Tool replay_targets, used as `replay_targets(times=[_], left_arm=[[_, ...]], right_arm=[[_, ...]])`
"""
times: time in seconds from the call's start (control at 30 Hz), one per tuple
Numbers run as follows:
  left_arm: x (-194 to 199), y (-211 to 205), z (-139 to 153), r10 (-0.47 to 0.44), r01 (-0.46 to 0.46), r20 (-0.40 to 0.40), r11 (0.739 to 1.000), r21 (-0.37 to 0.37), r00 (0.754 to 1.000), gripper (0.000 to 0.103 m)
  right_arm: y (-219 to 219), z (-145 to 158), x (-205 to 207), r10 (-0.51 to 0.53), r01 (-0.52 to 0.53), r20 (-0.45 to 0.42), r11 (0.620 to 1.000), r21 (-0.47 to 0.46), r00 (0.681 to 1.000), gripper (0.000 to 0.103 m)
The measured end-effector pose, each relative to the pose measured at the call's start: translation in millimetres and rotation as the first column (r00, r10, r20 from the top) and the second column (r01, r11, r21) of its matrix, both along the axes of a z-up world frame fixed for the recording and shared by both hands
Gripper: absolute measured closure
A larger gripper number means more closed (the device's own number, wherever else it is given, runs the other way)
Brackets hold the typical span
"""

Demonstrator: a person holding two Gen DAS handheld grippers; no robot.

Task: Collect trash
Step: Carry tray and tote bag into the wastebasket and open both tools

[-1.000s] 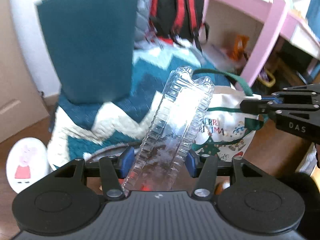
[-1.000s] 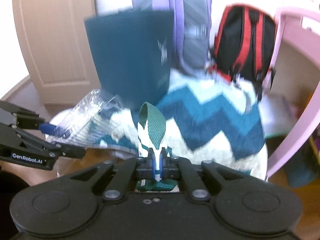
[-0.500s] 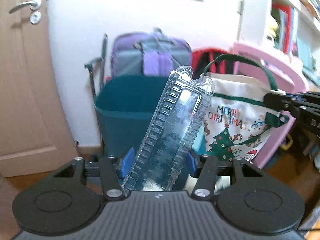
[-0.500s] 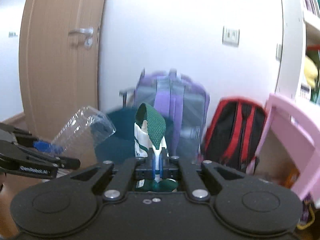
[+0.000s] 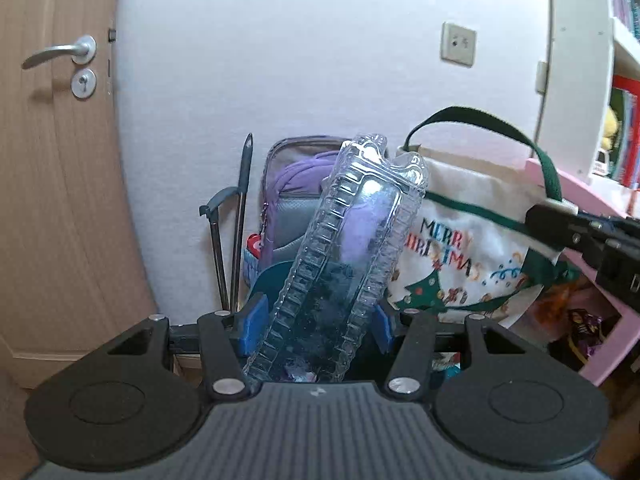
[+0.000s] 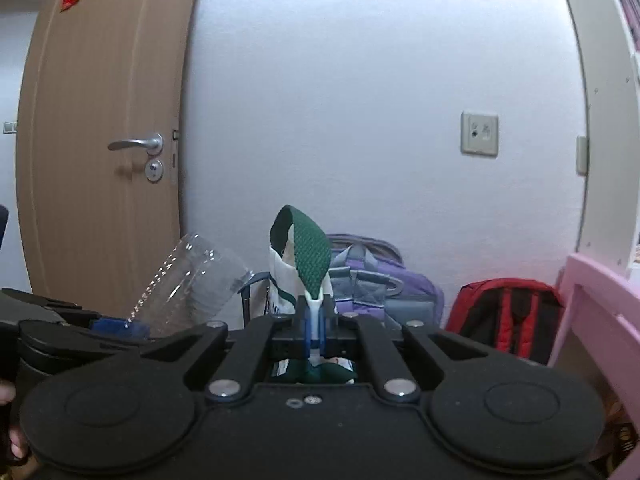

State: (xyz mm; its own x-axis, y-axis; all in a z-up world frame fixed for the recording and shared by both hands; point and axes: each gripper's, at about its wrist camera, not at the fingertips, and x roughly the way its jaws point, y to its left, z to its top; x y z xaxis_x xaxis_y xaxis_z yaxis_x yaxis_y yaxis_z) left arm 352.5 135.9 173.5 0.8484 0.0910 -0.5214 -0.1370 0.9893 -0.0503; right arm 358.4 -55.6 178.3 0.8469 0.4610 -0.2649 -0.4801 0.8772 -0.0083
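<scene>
My left gripper (image 5: 316, 320) is shut on a clear ribbed plastic container (image 5: 344, 264), which stands up tilted between the blue pads. It also shows in the right wrist view (image 6: 192, 284), at the left. My right gripper (image 6: 314, 320) is shut on the green handle (image 6: 306, 256) of a white "Merry Christmas" tote bag (image 5: 464, 256) and holds the bag up in the air. The bag hangs just right of the container. The right gripper shows at the right edge of the left wrist view (image 5: 580, 236).
A purple backpack (image 6: 380, 284) and a red-and-black backpack (image 6: 508, 316) lean against the white wall. A dark teal bin (image 5: 272, 280) is below them. A wooden door (image 5: 52, 160) is at left, a pink desk (image 6: 600, 320) at right.
Both grippers have risen and tilted up with the container and bag. The view went from the zigzag blanket and teal bin to the wall, door and backpacks.
</scene>
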Motion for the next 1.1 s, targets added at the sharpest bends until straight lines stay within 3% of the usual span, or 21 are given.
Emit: replay_targets(times=[0.3,0.6,0.83,0.9,0.97,1.1], left_arm=[[62.6,10.6,-52.9,-0.010,0.016,-0.131,0.999,0.045,0.991,0.050],[97.5,1.6,-108.4,-0.057,0.095,-0.284,0.988,0.120,0.957,0.050],[107.6,1.3,-128.4,-0.066,0.115,-0.359,0.986,0.117,0.931,0.047],[109.5,1.2,-129.1,-0.056,0.104,-0.359,0.988,0.115,0.932,0.045],[109.5,2.1,-129.1,-0.045,0.092,-0.359,0.989,0.113,0.932,0.032],[101.5,1.6,-123.3,-0.051,0.091,-0.341,0.991,0.101,0.939,0.031]], right_arm=[[29.8,-61.1,59.1,0.019,-0.025,-0.192,0.999,-0.031,0.981,0.099],[40.9,-117.9,78.7,0.016,-0.053,-0.334,0.993,-0.101,0.943,0.098],[48.9,-133.6,88.2,0.024,-0.073,-0.397,0.991,-0.110,0.917,0.084],[48.5,-132.8,88.0,0.035,-0.084,-0.396,0.991,-0.105,0.917,0.078],[47.1,-129.3,85.4,0.036,-0.087,-0.397,0.990,-0.111,0.917,0.077],[39.2,-122.9,79.8,0.045,-0.093,-0.401,0.990,-0.102,0.915,0.069]])
